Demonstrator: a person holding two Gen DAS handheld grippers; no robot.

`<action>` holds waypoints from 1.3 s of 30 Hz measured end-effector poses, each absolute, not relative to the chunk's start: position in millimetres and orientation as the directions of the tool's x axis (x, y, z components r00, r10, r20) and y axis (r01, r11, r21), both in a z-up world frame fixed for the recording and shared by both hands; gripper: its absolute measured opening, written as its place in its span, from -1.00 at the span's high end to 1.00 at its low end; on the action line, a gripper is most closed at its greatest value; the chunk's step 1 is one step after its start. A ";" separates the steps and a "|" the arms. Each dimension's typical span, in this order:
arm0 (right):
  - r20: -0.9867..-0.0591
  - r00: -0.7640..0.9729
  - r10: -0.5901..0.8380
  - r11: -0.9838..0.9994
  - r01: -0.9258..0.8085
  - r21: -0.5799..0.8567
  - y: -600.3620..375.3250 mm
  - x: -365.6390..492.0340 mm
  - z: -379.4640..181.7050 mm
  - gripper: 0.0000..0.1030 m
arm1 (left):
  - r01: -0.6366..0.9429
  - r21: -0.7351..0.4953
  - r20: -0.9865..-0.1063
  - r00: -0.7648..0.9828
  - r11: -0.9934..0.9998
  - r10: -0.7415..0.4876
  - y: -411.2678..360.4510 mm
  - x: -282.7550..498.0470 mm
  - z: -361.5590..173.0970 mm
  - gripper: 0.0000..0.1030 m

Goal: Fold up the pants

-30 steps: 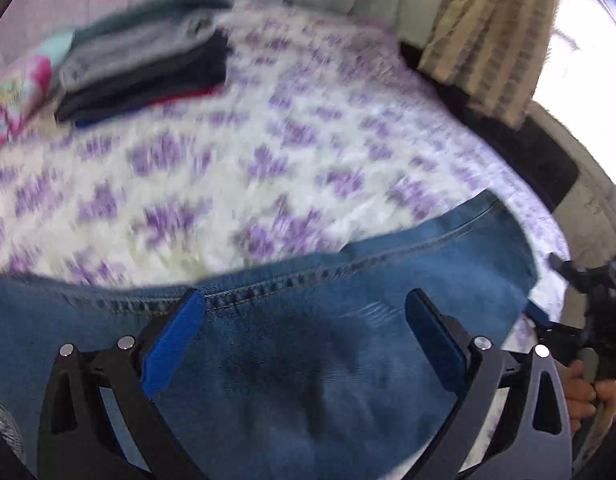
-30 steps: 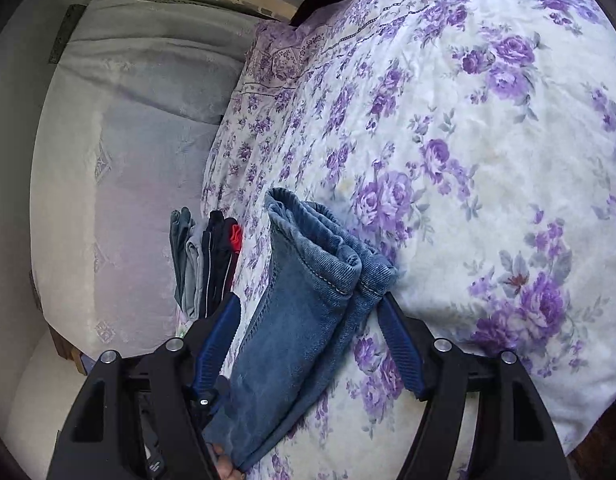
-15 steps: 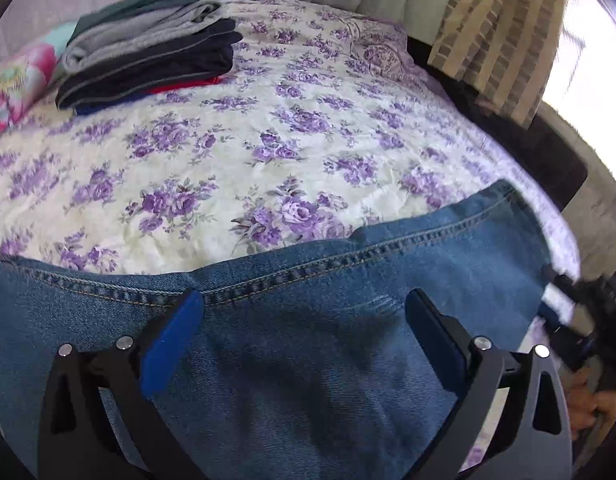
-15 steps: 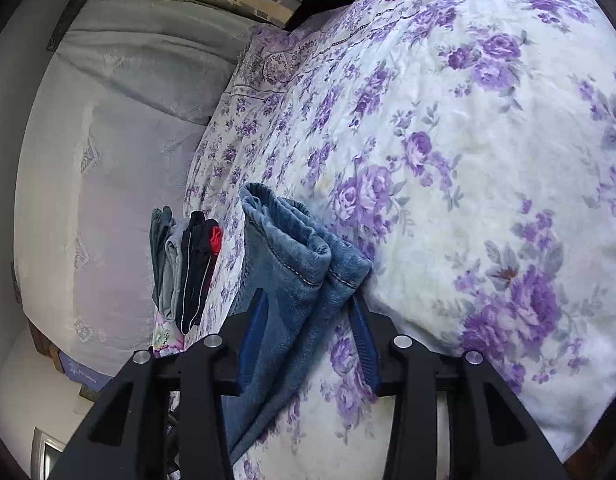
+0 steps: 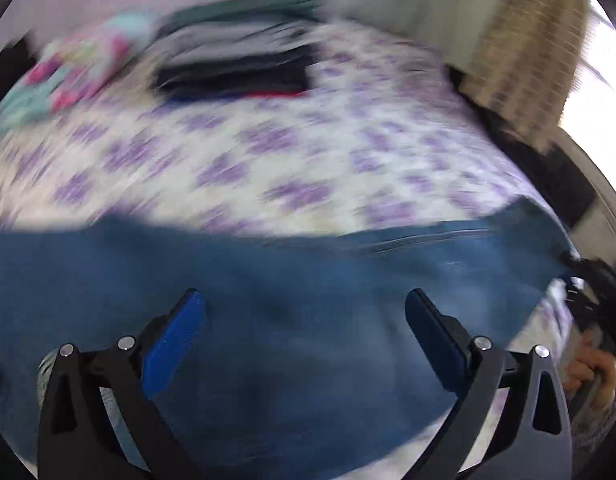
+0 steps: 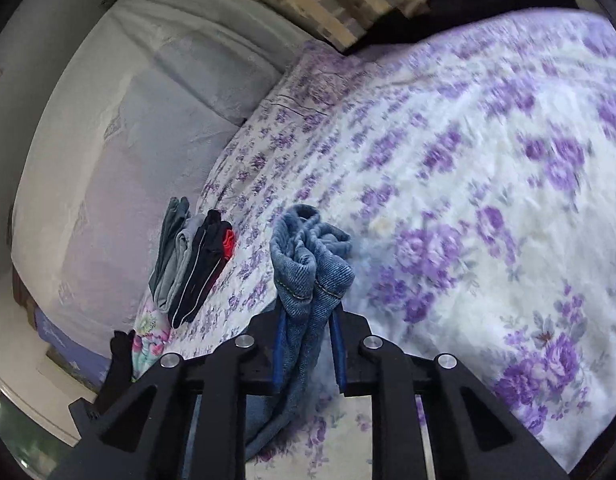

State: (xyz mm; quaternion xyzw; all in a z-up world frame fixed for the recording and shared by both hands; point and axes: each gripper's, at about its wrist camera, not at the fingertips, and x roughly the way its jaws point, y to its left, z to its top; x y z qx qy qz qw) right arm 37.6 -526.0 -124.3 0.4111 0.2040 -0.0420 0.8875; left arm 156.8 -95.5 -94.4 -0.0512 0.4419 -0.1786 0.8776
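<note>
Blue denim pants (image 5: 292,320) lie folded lengthwise across the near part of a bed with a purple-flowered cover (image 5: 268,160). My left gripper (image 5: 304,320) is open above the denim, its blue pads wide apart with nothing between them. My right gripper (image 6: 308,320) is shut on the bunched hem ends of the pants (image 6: 311,256), which stick up between its pads. The right gripper and the hand holding it also show at the right edge of the left wrist view (image 5: 595,292), at the end of the denim.
A stack of folded clothes (image 5: 244,60), grey, black and red, lies at the far side of the bed; it also shows in the right wrist view (image 6: 196,264). A colourful pillow (image 5: 72,72) lies left of it. A striped curtain (image 5: 523,40) hangs at the far right.
My right gripper has closed from open onto the pants' hem ends and lifted them. The left view has shifted and is blurred with motion; the left gripper stays open.
</note>
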 end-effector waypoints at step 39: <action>-0.636 0.754 0.168 0.734 -0.526 -0.430 -122.4 65.3 -108.4 0.16 | -0.189 -0.550 -0.507 0.849 0.813 -0.146 246.6 67.5 -106.7 -0.91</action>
